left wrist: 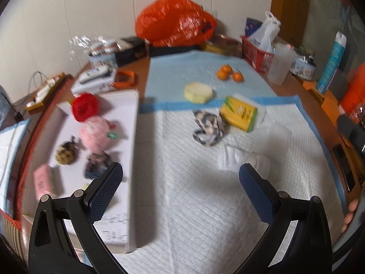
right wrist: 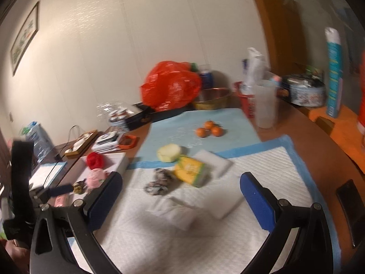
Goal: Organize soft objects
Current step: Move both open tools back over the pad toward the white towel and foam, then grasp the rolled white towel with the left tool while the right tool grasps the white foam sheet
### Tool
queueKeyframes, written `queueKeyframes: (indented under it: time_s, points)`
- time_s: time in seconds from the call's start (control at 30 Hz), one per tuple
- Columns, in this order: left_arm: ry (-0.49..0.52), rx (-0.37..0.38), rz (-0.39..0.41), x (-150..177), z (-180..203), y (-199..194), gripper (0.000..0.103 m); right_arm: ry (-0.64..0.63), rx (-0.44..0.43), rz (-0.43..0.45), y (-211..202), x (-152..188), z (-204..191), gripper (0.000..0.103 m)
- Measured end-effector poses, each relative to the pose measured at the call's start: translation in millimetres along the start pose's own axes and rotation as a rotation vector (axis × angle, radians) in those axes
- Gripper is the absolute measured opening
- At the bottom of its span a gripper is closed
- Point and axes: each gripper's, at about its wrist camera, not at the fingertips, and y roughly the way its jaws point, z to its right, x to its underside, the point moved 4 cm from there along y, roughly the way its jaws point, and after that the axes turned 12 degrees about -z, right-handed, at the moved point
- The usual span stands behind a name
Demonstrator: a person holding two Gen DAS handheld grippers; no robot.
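My left gripper [left wrist: 180, 178] is open and empty above the white pad [left wrist: 205, 205], beside the white box lid [left wrist: 127, 118]. On the lid lie a red pom [left wrist: 85, 106], a pink plush [left wrist: 95, 133], a brown ball [left wrist: 66, 153], a dark patterned cloth [left wrist: 97, 164] and a pink packet [left wrist: 43, 180]. On the pad lie a patterned cloth [left wrist: 208, 127], a yellow sponge pack [left wrist: 241, 111], a pale round sponge [left wrist: 198, 92] and white folded cloths [left wrist: 241, 157]. My right gripper [right wrist: 180, 187] is open and empty above the white cloths [right wrist: 205, 201].
Three tangerines [left wrist: 229, 73] sit on the blue mat [left wrist: 182, 68]. An orange bag [left wrist: 175, 20], red basket [left wrist: 255, 50], clear cup [left wrist: 279, 65], tins and boxes crowd the table's back. A phone [right wrist: 350, 207] lies at the right edge.
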Motion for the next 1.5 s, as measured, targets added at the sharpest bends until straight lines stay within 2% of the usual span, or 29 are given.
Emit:
queueKeyframes:
  time_s: [0.2,0.33,0.67,0.8,0.9,1.07,1.13,1.17,1.23,1.33,1.5]
  points:
    - [0.03,0.047,-0.079,3.0,30.8,40.4,0.102,0.129,0.081,-0.037,2.1,4.1,66.7,0.103]
    - [0.041,0.048,-0.088,-5.2,57.4,54.5,0.102,0.15,0.107,-0.048,1.9,7.1,92.8,0.103]
    - [-0.082,0.077,-0.134,-38.7,71.5,82.5,0.102,0.196,0.147,-0.07,2.7,11.5,144.1,0.103]
    - [-0.096,0.011,-0.182,-40.2,76.4,102.6,0.102,0.213,0.139,-0.087,5.9,13.2,154.1,0.103]
    - [-0.079,-0.057,-0.221,-35.6,79.4,117.1,0.102,0.212,0.125,-0.095,8.1,13.3,154.9,0.103]
    - [-0.089,-0.064,-0.236,-16.1,66.0,114.4,0.102,0.15,0.096,-0.096,17.7,8.4,142.9,0.103]
    - [-0.099,-0.057,-0.245,-7.3,56.6,112.1,0.102,0.105,0.076,-0.13,31.5,6.5,131.5,0.103]
    - [-0.103,-0.052,-0.244,-4.5,52.9,111.3,0.101,0.082,0.07,-0.158,40.3,5.9,124.1,0.103]
    - [-0.1,-0.054,-0.235,-0.5,45.1,105.3,0.09,0.02,0.064,-0.202,59.1,5.6,106.3,0.103]
    - [-0.099,-0.052,-0.225,1.6,33.6,100.4,0.08,-0.068,0.098,-0.266,88.9,7.8,80.3,0.103]
    - [-0.066,-0.029,-0.198,-6.1,31.3,92.7,0.08,-0.076,0.171,-0.356,130.3,14.5,58.7,0.103]
